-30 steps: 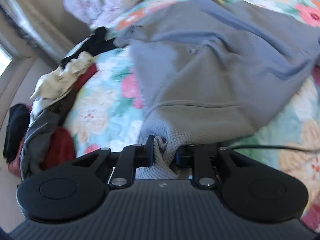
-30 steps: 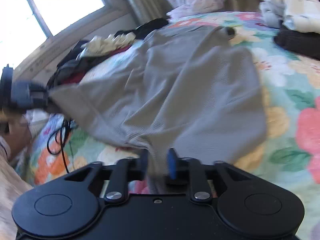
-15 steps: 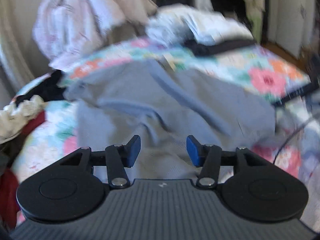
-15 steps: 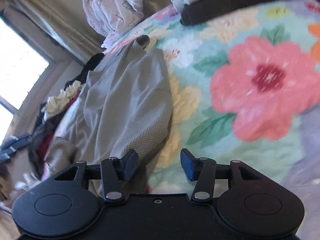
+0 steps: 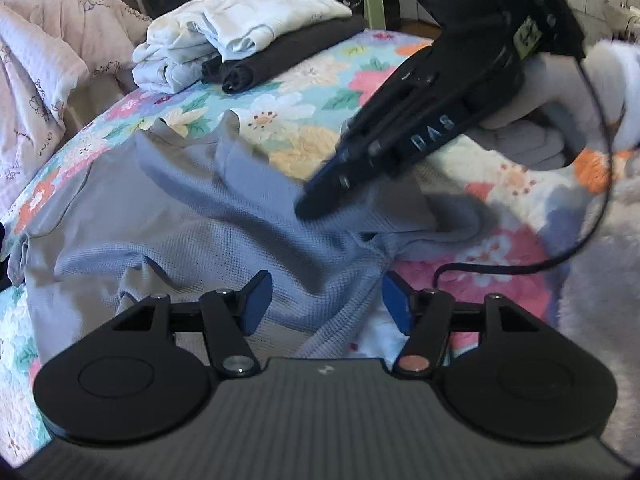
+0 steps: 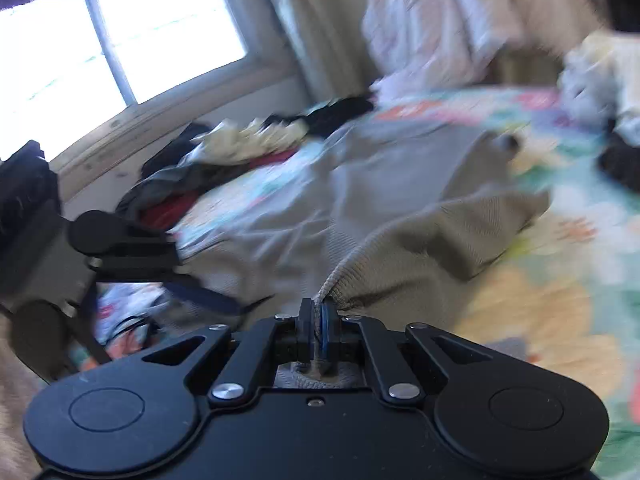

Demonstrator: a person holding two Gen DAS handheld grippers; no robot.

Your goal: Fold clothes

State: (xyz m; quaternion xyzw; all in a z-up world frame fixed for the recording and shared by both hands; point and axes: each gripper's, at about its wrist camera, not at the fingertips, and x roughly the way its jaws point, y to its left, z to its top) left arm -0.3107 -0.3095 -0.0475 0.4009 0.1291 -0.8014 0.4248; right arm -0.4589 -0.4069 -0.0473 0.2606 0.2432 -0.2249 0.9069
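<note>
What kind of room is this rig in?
Most likely a bedroom: a floral bedspread under the grey waffle-knit garment, folded clothes stacked on it, and a curtained window.

Bright window (image 6: pixel 120 40) with pale curtain (image 6: pixel 320 28) lights the floral bedspread (image 5: pixel 320 92).

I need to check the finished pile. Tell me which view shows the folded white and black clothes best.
The left wrist view: the folded clothes sit sharp and whole at the far end of the bed, white on black. The right wrist view catches only a blurred part of them at its right edge.
</note>
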